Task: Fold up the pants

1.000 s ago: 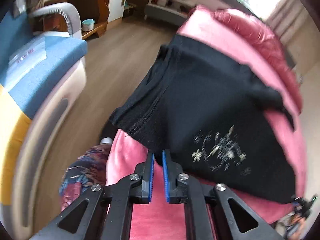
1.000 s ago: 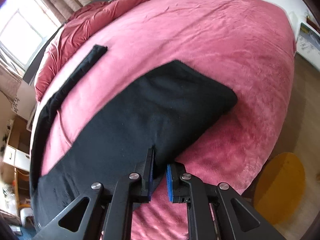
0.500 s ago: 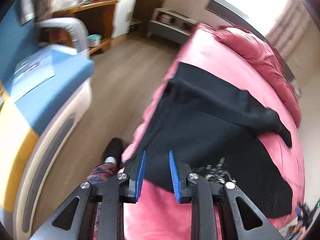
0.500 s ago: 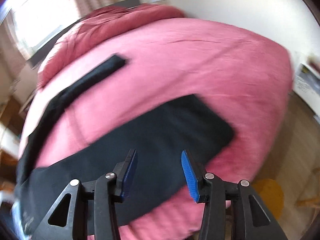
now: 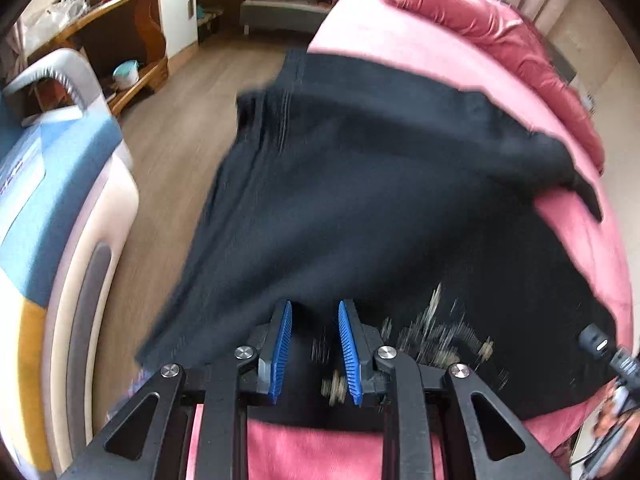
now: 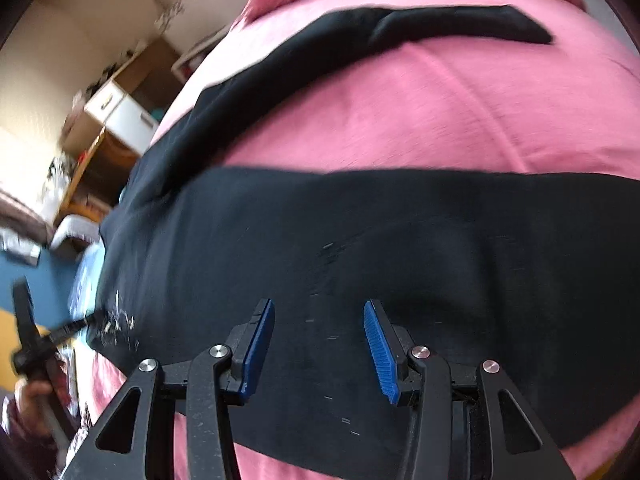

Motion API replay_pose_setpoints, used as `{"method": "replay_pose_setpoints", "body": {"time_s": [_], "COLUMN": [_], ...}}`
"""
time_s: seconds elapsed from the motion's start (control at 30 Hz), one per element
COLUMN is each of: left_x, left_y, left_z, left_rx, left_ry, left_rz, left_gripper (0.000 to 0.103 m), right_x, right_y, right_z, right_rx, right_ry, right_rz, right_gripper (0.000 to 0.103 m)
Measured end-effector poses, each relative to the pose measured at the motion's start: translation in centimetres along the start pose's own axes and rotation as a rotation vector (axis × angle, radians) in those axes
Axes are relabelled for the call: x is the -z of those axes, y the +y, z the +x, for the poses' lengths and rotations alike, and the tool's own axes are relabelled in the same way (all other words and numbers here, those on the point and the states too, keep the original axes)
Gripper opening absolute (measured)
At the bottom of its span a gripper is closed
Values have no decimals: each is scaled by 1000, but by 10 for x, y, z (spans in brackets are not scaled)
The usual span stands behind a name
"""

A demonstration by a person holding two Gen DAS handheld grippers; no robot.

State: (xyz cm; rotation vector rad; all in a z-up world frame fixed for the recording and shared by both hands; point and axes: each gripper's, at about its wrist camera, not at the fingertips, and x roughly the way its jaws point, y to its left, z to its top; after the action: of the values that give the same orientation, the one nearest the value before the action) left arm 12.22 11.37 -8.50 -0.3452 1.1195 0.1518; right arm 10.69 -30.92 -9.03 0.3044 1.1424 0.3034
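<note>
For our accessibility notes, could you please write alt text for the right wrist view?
The open right gripper hovers over black pants spread on a pink bed cover, one leg stretching away across the bed. Shelves and a cabinet stand blurred at left.

Black pants (image 6: pixel 400 248) spread flat, legs apart.

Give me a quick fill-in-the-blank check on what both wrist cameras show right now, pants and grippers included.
1. The pants lying on the bed are ____ in colour.
2. The blanket under them is ____.
3. The left gripper and the right gripper both have jaws that stand ____, with no cloth pinched between them.
4. The pads on the gripper fingers are ____.

Missing words: black; pink; open; blue
</note>
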Motion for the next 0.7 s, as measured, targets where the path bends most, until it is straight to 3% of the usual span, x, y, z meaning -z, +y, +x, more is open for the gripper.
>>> {"method": "replay_pose_setpoints", "body": {"time_s": [0.1, 0.17, 0.37, 0.53, 0.7], "left_x": [-45, -70, -166, -208, -238], "left_y": [5, 9, 20, 38, 50], "left_z": [-10, -9, 22, 70, 104], "left_rx": [43, 61, 116, 118, 105], "left_ry": [-46, -58, -63, 12, 28], "left_rz": [-40, -71, -166, -311, -379], "left_gripper": [29, 30, 35, 46, 51], "right_x": [2, 3, -1, -10, -15], "right_y": [11, 12, 16, 21, 21], "right_z": [8, 6, 9, 21, 27], "right_rx": [1, -11, -1, 6, 12], "right_ry": [11, 5, -10, 5, 21], "right_rz": [-57, -67, -75, -47, -35], "right_gripper": [49, 57, 62, 65, 68]}}
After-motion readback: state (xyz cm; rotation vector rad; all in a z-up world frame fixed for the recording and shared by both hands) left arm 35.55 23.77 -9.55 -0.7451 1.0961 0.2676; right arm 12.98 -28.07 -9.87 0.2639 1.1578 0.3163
